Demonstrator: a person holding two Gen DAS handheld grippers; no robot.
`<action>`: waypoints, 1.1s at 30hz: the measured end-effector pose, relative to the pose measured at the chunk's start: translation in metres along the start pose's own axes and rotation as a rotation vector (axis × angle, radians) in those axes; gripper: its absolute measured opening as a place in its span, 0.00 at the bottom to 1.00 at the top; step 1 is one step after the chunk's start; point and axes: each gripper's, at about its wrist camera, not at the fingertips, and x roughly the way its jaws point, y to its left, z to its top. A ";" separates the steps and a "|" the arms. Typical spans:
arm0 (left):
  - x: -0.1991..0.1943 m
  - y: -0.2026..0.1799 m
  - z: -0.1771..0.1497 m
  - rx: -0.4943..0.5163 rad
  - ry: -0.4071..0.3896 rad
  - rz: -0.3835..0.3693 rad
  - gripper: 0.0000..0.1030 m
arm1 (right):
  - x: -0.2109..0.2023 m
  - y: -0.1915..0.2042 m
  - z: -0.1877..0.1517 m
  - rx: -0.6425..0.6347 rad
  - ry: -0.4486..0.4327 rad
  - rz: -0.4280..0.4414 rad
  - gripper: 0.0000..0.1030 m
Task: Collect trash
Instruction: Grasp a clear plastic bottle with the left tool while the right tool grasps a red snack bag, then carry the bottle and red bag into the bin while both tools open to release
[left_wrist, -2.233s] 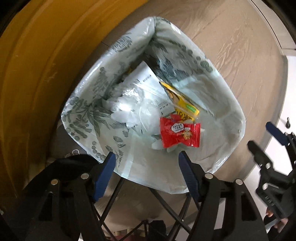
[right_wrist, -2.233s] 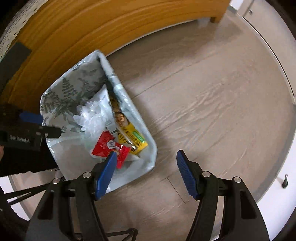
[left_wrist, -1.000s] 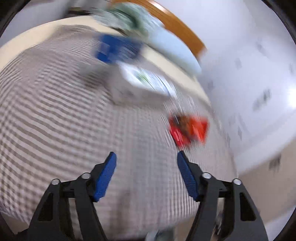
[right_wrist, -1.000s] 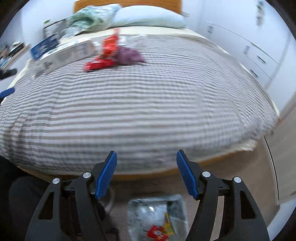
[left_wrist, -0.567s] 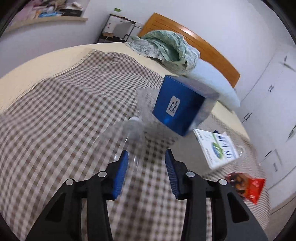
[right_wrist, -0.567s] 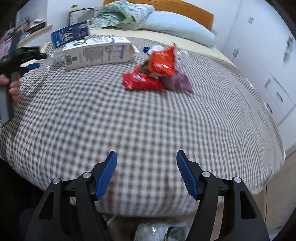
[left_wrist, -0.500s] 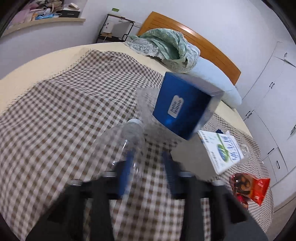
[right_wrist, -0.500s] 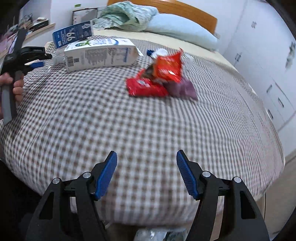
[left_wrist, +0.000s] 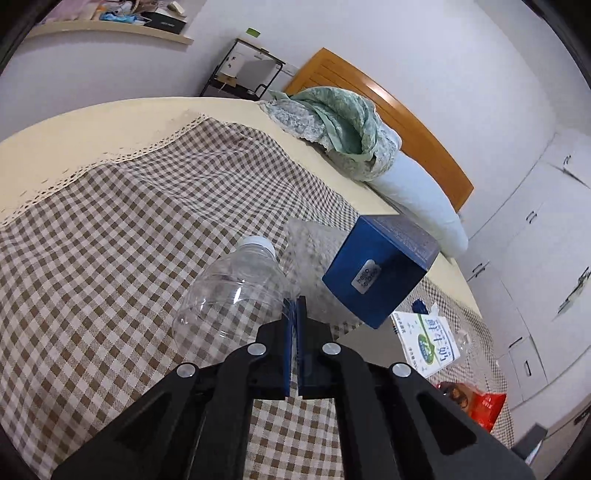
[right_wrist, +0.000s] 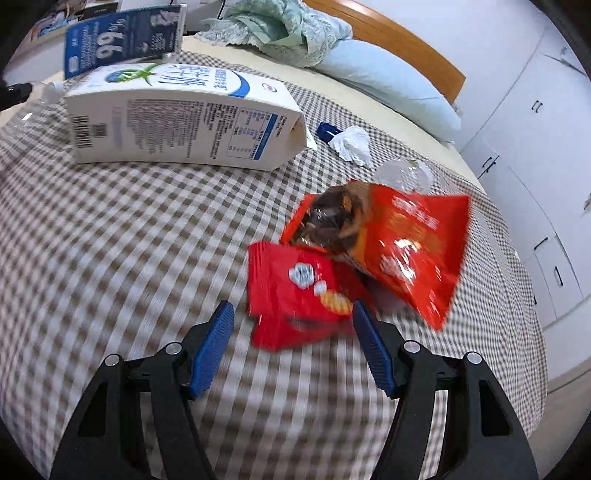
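- Left gripper (left_wrist: 296, 301): blue pads pressed together, almost no gap, nothing visibly pinched. Tips sit just beside the right edge of a clear plastic bottle (left_wrist: 236, 291); contact unclear.
- Bottle lies on its side on the brown-and-white checked bedspread (left_wrist: 122, 229), white cap pointing away from the camera, no label visible.
- Blue box (left_wrist: 380, 269) just right of the bottle, tilted on an edge. Small silver sticker on the near face, text too small to read. In the right wrist view its side shows a large "99" printed upside down plus small white text, unreadable.
- White milk carton (right_wrist: 184, 114) lies on its side on the bedspread beside the blue box: green-and-blue logo, large blue Chinese characters, barcode, blue nutrition table.
- Right gripper (right_wrist: 291, 321): jaws wide apart, holding nothing, low over the bedspread, tips either side of the near edge of a red snack packet (right_wrist: 299, 291).
- Red packet lies flat, white logo and cracker picture, blurred, text unreadable.
- Orange-red snack bag (right_wrist: 399, 247) overlaps the red packet's far side, propped up, dark photo panel, white Chinese writing, blurred.
- Crumpled white tissue (right_wrist: 352, 144) and a small blue item (right_wrist: 327, 131) touching it, beyond the carton's spout end.
- Clear plastic piece (right_wrist: 404, 173) behind the orange-red bag.
- Green blanket (left_wrist: 332, 125) and pale pillow (left_wrist: 417, 199) at the wooden headboard (left_wrist: 406, 122).
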 end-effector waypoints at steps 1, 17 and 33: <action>0.000 -0.001 0.000 0.008 -0.002 0.011 0.00 | 0.003 -0.003 0.003 0.011 0.003 0.013 0.56; -0.043 -0.017 -0.016 0.072 0.016 0.046 0.00 | -0.095 -0.056 -0.020 0.351 -0.100 0.266 0.05; -0.169 -0.106 -0.159 0.276 0.272 -0.164 0.00 | -0.112 -0.146 -0.216 0.936 0.060 0.409 0.05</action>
